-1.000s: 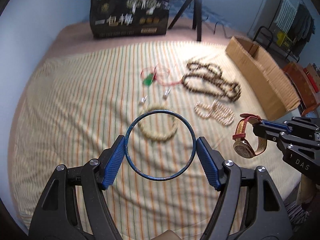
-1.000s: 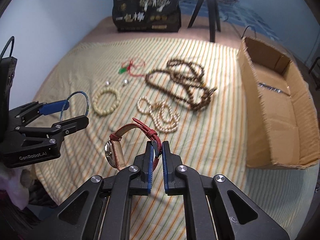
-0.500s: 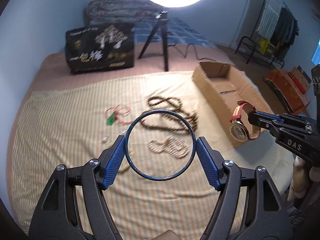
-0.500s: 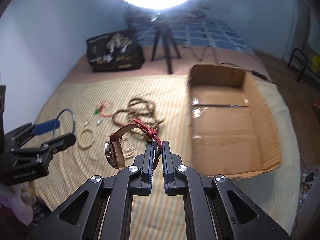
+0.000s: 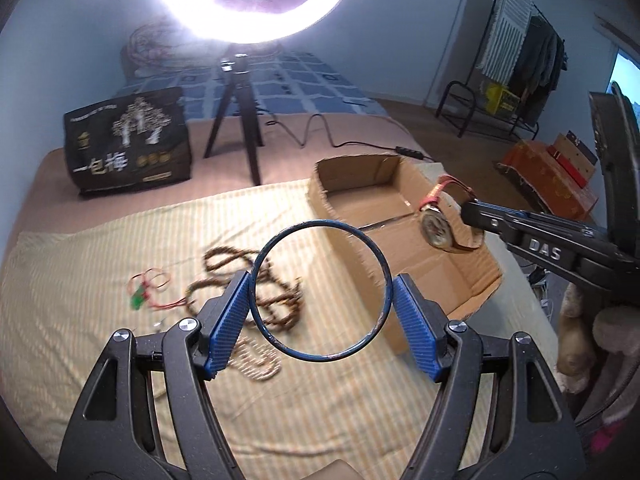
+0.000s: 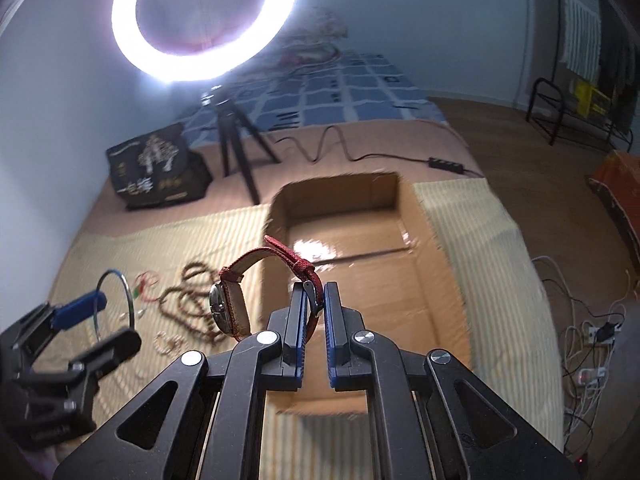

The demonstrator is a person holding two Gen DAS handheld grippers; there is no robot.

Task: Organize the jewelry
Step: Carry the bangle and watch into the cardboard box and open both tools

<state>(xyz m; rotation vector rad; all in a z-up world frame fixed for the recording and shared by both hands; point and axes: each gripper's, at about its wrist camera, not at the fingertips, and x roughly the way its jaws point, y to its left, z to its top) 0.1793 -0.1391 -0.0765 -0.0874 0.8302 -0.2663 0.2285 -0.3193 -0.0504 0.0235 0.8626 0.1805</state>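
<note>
Blue bangle (image 5: 320, 290) held upright; red-strapped watch (image 6: 236, 304) seemingly above the open cardboard box (image 6: 424, 288).

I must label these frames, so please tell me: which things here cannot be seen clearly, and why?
- Pearl strand, left view: blurred, partly behind the left tool.
- Watch dial, right view: edge-on; left view: blurred.
- Box near end, right view: hidden by the right tool.
- Small pieces by the green charm: too small.

On the side of my right gripper (image 5: 466, 210) I read "DAS" in pale capitals. The black bag (image 5: 128, 148) at the far left end of the bed carries large pale characters "一包梅" under a tree picture; its smaller lines are too fine to read.
</note>
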